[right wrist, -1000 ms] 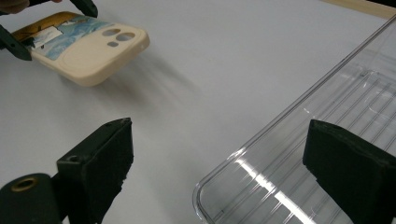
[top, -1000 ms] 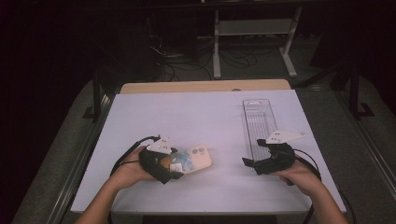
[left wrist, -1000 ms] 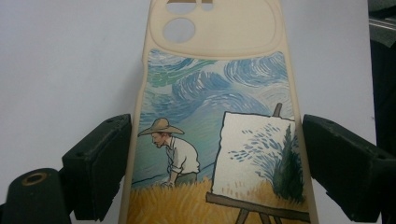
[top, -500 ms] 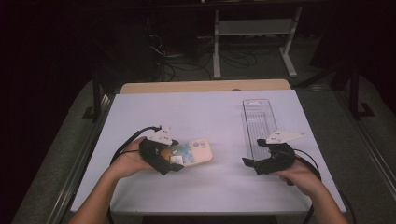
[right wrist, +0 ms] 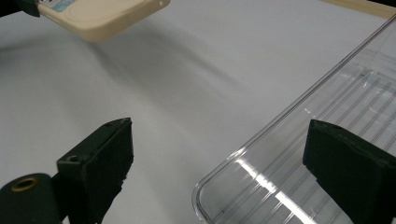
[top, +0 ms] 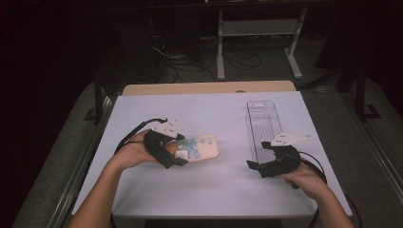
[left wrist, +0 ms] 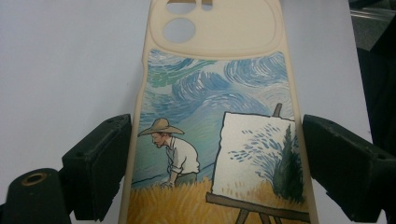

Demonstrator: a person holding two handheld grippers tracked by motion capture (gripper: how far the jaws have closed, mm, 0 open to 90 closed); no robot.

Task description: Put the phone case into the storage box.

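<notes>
Currently the left tool (top: 179, 151) grips a phone case (left wrist: 215, 116) by its long edges, both pads pressed against the sides. Judged from the shadow under it in the right gripper view, the case (right wrist: 100, 14) is lifted clear of the table (top: 214, 185). The step in hand appears to be transport of the case. The right tool (top: 259, 167) is released, its jaws wide apart with nothing between them, and sits at the near end of the clear tray (top: 263, 124). The next move likely calls for carrying the case rightward and lowering it into the tray, aligned lengthwise. Farther off, the lower end of the case is cut off in the left gripper view, and the floor behind the table is too dark to read.
</notes>
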